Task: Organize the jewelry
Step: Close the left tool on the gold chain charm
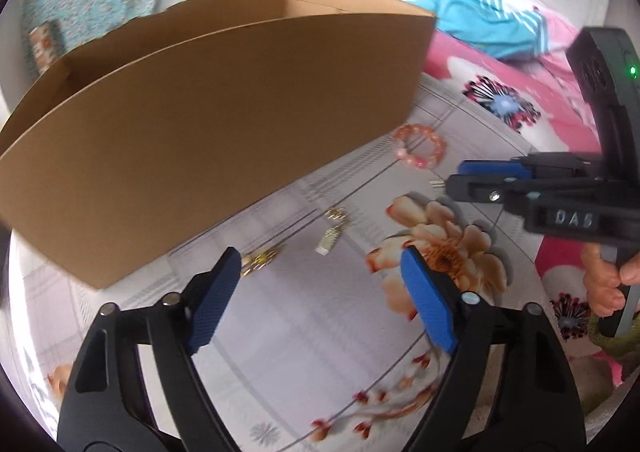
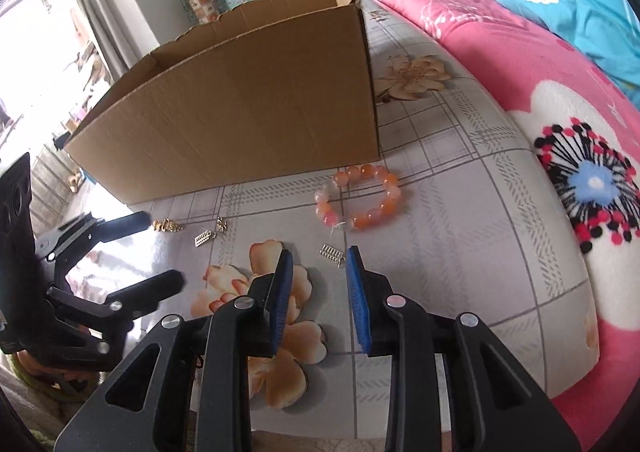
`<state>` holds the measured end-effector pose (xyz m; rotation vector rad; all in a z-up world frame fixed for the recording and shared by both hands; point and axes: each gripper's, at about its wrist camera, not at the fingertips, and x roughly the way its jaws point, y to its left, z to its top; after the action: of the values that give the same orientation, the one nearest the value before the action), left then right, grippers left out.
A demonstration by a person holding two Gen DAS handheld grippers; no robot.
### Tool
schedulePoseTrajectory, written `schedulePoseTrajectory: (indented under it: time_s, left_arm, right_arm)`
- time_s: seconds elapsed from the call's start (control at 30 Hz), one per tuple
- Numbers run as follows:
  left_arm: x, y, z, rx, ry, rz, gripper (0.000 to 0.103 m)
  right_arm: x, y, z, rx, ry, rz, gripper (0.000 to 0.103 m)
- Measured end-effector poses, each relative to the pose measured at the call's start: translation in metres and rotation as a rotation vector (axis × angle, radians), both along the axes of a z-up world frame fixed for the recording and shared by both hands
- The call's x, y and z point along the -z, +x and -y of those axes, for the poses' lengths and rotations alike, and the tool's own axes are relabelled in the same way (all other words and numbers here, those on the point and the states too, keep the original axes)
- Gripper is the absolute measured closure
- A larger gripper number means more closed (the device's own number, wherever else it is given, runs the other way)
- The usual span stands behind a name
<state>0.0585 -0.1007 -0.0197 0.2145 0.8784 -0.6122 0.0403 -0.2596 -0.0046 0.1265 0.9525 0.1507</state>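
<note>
Cardboard is filling the back of both views: an open brown box [image 2: 240, 108] is standing on a grey checked bedsheet [image 2: 460, 212] printed with peach flowers, and the jewelry is lying scattered on the sheet in front of it.

An orange and pink beaded bracelet [image 2: 362, 197] is sitting just off the box's near right corner, apart from the wall. Nearer the right gripper [image 2: 320, 256] a small silver comb-like piece [image 2: 332, 254] is lying on the sheet — it is showing just beyond the fingertips, in line with the gap between the two blue pads [image 2: 358, 300], and nothing is pressing on it. Those jaws are standing a little way apart, holding nothing.

Further left, a second silver rectangular piece [image 2: 203, 239] with a small gold bit [image 2: 221, 224] beside it is resting near the box's front wall, and a gold cluster [image 2: 168, 226] is lying close to the left gripper's upper finger.

In the left wrist view the left gripper [image 1: 320, 260] is hanging over the sheet with its jaws spread wide and empty; the gold cluster [image 1: 260, 260] is showing just beside the tip of its left pad [image 1: 212, 300], though whether they are touching I cannot tell. The silver rectangular piece [image 1: 329, 241] is lying ahead between the fingers — well short of either pad. The bracelet [image 1: 420, 148] is lying beyond, by the box [image 1: 200, 124], with the right gripper [image 1: 456, 178] reaching in from the right, held by a hand [image 1: 608, 284].

A pink flowered quilt [image 2: 560, 132] is heaped along the right side.
</note>
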Motion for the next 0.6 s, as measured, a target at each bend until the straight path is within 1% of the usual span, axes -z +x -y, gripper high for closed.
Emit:
schedulePoseTrajectory:
  time_s: [0.13,0.27,0.33,0.43,0.6]
  left_arm:
    - [0.001,0.002,0.015,0.048,0.046,0.021,0.041]
    - [0.006,0.007,0.024,0.072,0.081,-0.008,0.056]
    - [0.008,0.010,0.026,0.073,0.101,-0.013,0.061]
    - [0.007,0.012,0.027,0.076,0.108,-0.019,0.065]
    - [0.006,0.013,0.028,0.089,0.128,-0.032,0.081]
  right_arm:
    - [0.001,-0.002,-0.004,-0.029,-0.026,0.014,0.075]
    - [0.004,-0.003,-0.005,-0.043,-0.026,0.021,0.075]
    - [0.004,-0.004,-0.003,-0.043,-0.012,0.025,0.075]
    - [0.004,-0.006,0.000,-0.045,0.004,0.038,0.075]
    - [0.003,-0.007,0.005,-0.042,0.021,0.056,0.075]
